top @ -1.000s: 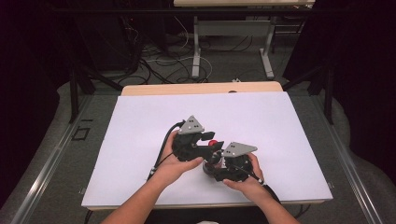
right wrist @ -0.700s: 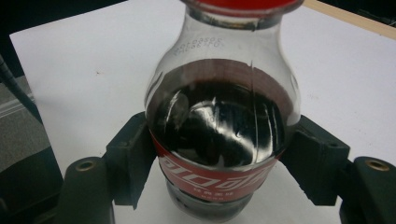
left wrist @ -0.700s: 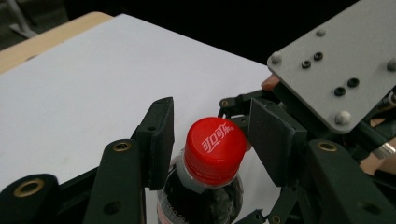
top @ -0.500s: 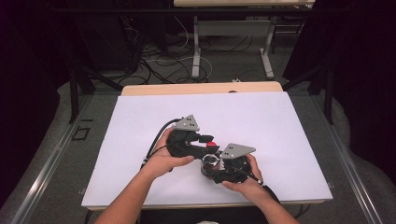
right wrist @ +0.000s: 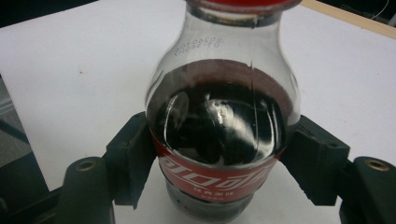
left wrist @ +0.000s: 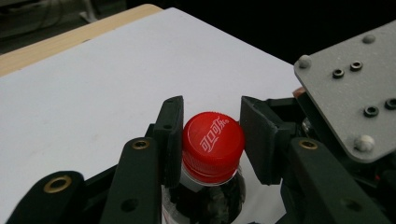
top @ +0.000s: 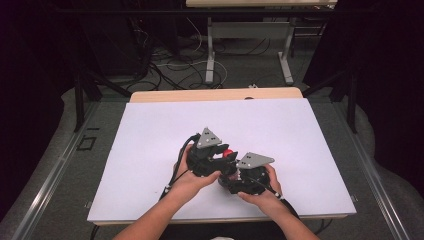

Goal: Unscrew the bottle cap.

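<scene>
A small cola bottle [right wrist: 219, 126] with dark drink and a red label stands on the white tabletop [top: 150, 135]. My right gripper [right wrist: 224, 140] is shut on its body, one pad on each side at the label. The bottle's red cap [left wrist: 213, 142] sits between the jaws of my left gripper [left wrist: 212, 108], which is shut on it from both sides. In the high view the two grippers meet near the table's front middle, the left gripper [top: 220, 159] just behind the right gripper [top: 235, 175], with the cap [top: 227, 153] showing between them.
The right gripper's grey plate [left wrist: 345, 93] stands close on the right of the left gripper view. A wooden strip [top: 215, 95] runs along the table's far edge. Beyond it are another table's legs [top: 210, 50] and loose cables on the dark floor.
The left hand swung slightly left, then came back right over the bottle's top. The red cap, hidden half a second ago, shows again. The right hand kept still.
</scene>
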